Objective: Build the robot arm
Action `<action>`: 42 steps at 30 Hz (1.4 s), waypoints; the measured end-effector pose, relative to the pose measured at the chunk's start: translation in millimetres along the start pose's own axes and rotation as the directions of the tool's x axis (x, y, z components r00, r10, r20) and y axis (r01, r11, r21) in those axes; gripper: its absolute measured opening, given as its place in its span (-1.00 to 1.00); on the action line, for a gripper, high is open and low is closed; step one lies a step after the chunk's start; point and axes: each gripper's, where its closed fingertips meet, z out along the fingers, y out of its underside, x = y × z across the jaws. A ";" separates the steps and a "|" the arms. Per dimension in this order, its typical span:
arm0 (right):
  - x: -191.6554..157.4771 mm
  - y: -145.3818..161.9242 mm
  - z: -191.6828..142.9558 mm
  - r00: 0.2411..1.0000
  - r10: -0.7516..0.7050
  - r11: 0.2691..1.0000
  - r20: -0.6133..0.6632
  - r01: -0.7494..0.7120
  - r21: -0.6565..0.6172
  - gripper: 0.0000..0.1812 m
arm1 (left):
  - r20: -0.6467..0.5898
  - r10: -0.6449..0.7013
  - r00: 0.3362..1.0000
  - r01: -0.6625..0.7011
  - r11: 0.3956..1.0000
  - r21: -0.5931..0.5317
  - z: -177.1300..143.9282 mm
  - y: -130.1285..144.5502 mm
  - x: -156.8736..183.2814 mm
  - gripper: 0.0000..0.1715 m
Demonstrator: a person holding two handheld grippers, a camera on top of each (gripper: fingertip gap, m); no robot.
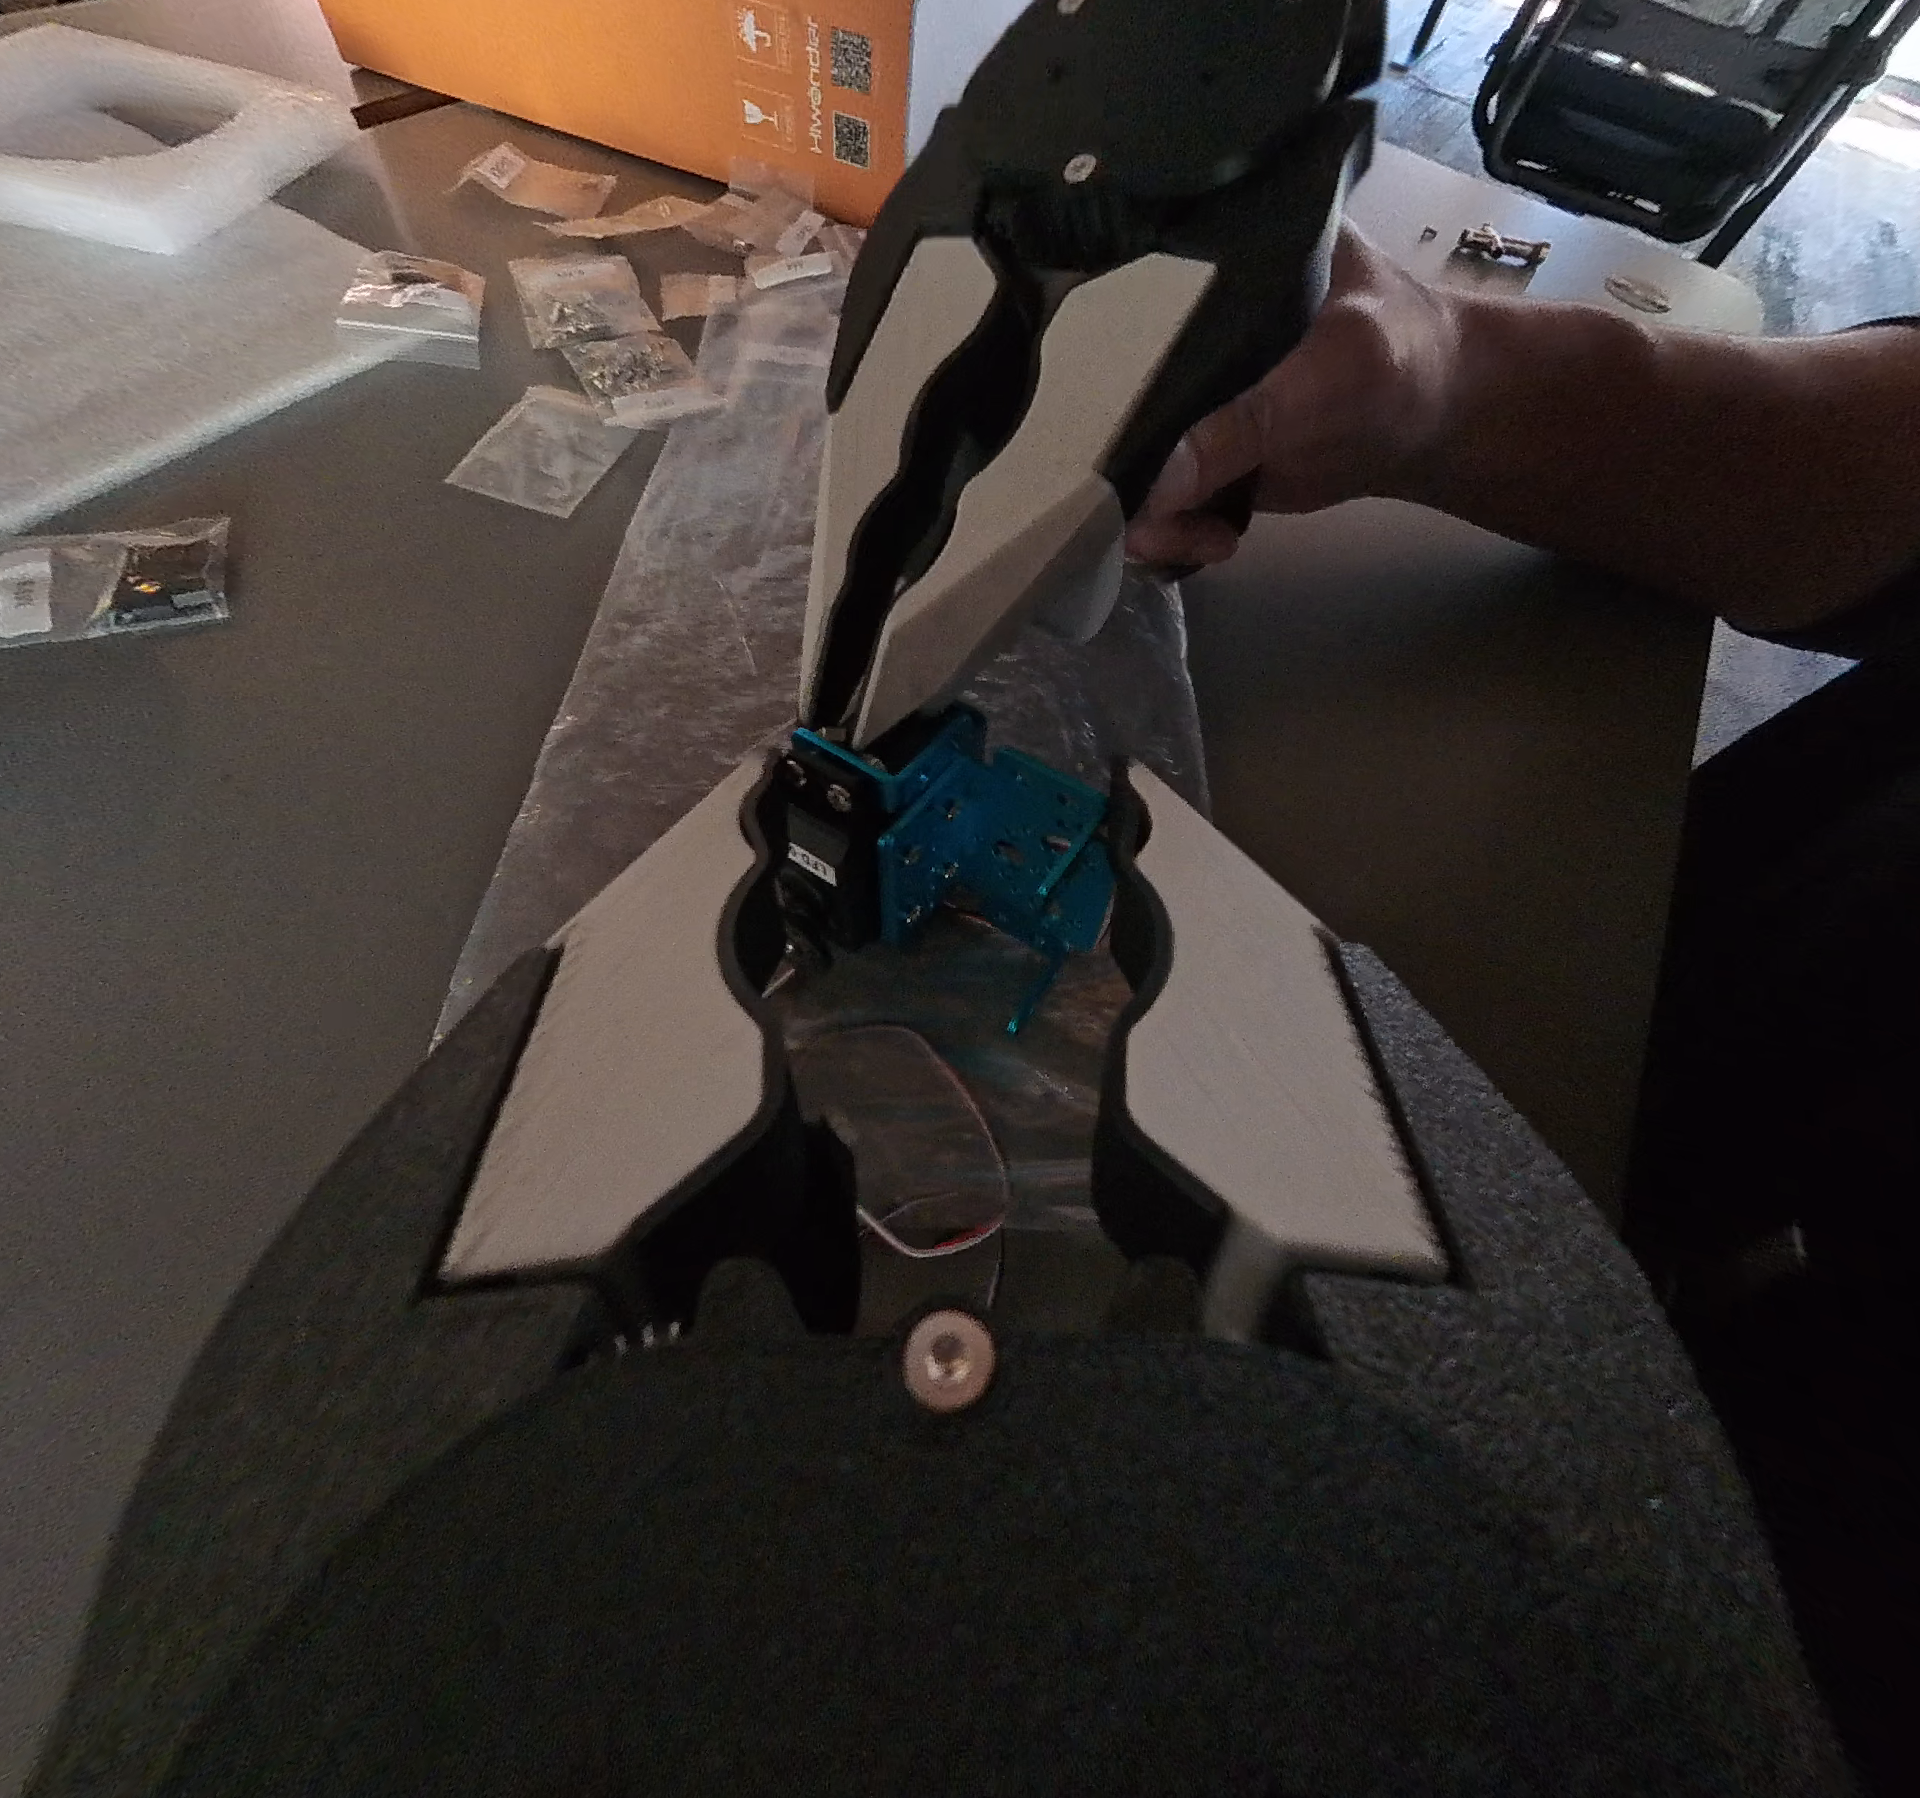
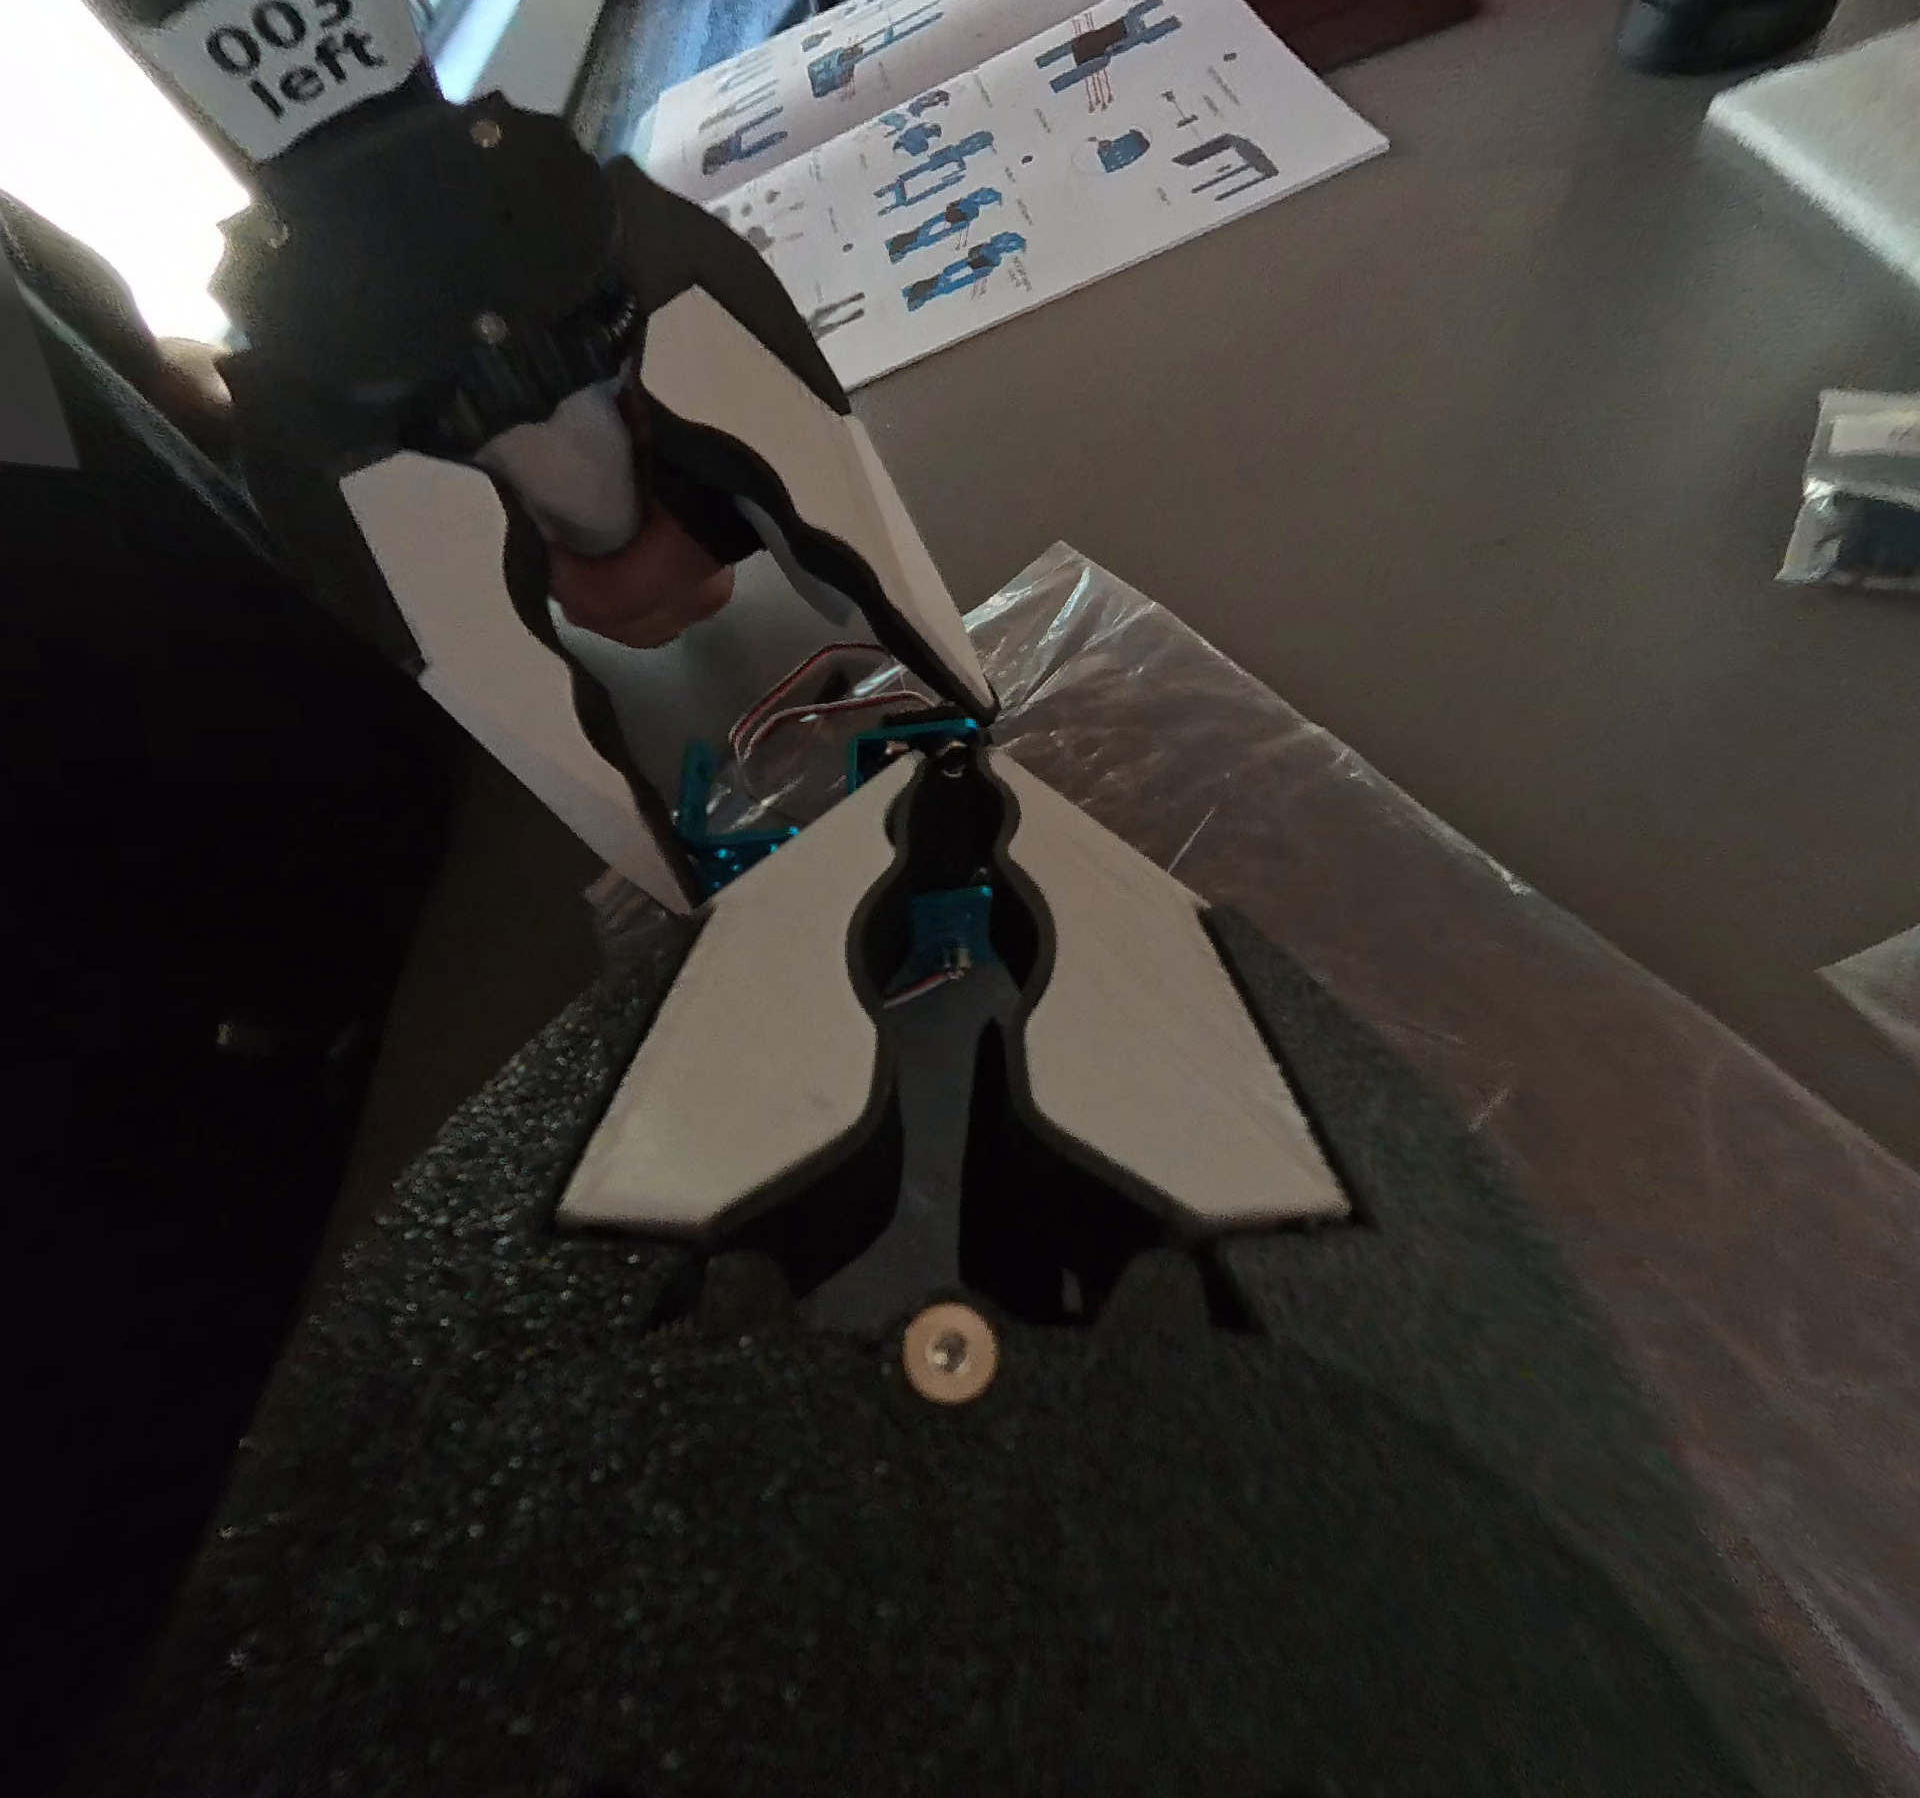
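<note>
A blue metal bracket (image 1: 997, 844) with a black servo (image 1: 821, 855) mounted on it sits on a clear plastic sheet (image 1: 675, 605) on the grey table. My left gripper (image 1: 945, 782) spans the assembly, one finger against the servo and the other against the bracket. My right gripper (image 1: 831, 720) comes down from above, held by a hand (image 1: 1351, 398), with its tips pinched on the bracket's top edge. In the right wrist view my right gripper (image 2: 951, 756) is shut on the bracket (image 2: 727, 860), and my left gripper (image 2: 831, 803) straddles it. The servo's thin wires (image 2: 810, 699) loop behind.
An orange cardboard box (image 1: 623, 13) and white foam (image 1: 135, 138) stand at the back left. Several small bags of screws (image 1: 603, 335) lie scattered between them and the sheet. An open instruction booklet (image 2: 1039, 138) and a bag of parts (image 2: 1860, 501) lie beyond.
</note>
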 end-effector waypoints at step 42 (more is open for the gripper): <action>-3.9 -4.6 3.3 0.982 0.175 0.984 0.066 -0.173 -0.036 -0.85 | 0.052 0.147 0.988 -0.146 0.989 -0.031 -7.8 8.4 -2.4 -0.34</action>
